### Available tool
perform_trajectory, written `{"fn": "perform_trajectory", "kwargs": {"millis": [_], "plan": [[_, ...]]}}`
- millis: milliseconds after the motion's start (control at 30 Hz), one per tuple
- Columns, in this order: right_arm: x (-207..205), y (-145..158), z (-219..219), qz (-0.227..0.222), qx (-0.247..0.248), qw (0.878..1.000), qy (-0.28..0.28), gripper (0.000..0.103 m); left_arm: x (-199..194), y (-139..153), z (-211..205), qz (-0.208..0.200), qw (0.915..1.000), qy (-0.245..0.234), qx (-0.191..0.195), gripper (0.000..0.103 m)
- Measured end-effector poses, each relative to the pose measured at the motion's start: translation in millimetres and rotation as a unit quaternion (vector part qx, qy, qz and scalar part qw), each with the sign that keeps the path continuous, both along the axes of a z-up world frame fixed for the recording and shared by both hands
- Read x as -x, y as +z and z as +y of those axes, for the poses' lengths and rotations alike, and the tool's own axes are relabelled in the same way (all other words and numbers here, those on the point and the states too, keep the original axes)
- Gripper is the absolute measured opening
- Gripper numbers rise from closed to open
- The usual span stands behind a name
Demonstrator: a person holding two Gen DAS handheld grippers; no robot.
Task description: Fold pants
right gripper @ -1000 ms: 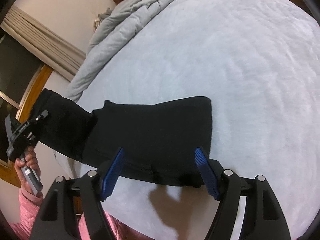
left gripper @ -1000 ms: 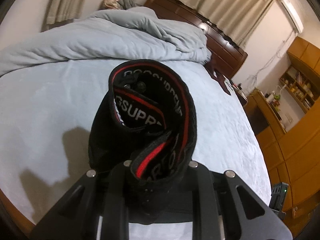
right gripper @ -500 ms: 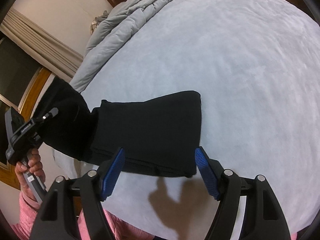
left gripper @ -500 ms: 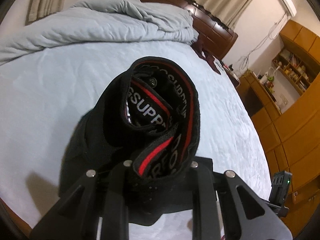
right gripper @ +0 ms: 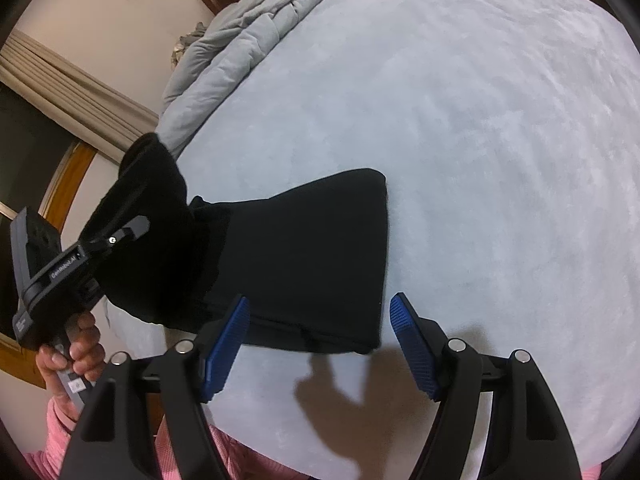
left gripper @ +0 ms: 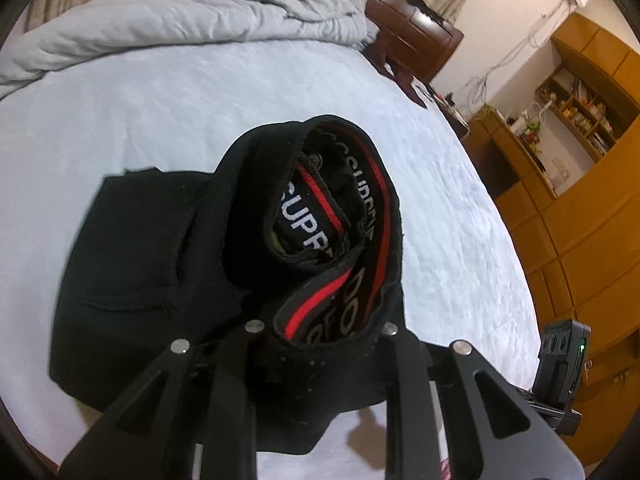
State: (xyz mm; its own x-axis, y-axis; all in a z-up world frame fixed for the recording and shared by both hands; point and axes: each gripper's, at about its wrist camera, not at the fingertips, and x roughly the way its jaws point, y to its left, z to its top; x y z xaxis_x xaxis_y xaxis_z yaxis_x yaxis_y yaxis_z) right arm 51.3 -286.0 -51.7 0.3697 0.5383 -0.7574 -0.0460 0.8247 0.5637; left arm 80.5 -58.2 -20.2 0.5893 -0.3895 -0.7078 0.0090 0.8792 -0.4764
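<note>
The left gripper (left gripper: 320, 344), clamped on the red-striped waistband of the black fabric pants (right gripper: 304, 264) on the pale blue bed sheet (right gripper: 480, 120), should lay it squarely over the folded legs while the right gripper (right gripper: 320, 344) hovers wide open and empty.

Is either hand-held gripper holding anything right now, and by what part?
The left hand-held gripper grips the black pants by the waistband. The right hand-held gripper holds nothing.
</note>
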Motion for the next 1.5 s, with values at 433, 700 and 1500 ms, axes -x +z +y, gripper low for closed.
{"fn": "perform_trajectory", "kwargs": {"millis": [433,700,1500], "plan": [[0,-7,-7,0.008,0.0,1.0,-0.012,0.073,-21,-40,-56,0.034,0.9981,-0.05,-0.012,0.019],[2,-8,-8,0.009,0.001,1.0,-0.017,0.073,-28,-56,-64,0.042,0.9967,-0.065,-0.023,0.02],[-14,7,61,-0.003,-0.02,0.998,0.065,0.074,-9,-34,39,0.054,0.9984,0.017,-0.01,0.076]]}}
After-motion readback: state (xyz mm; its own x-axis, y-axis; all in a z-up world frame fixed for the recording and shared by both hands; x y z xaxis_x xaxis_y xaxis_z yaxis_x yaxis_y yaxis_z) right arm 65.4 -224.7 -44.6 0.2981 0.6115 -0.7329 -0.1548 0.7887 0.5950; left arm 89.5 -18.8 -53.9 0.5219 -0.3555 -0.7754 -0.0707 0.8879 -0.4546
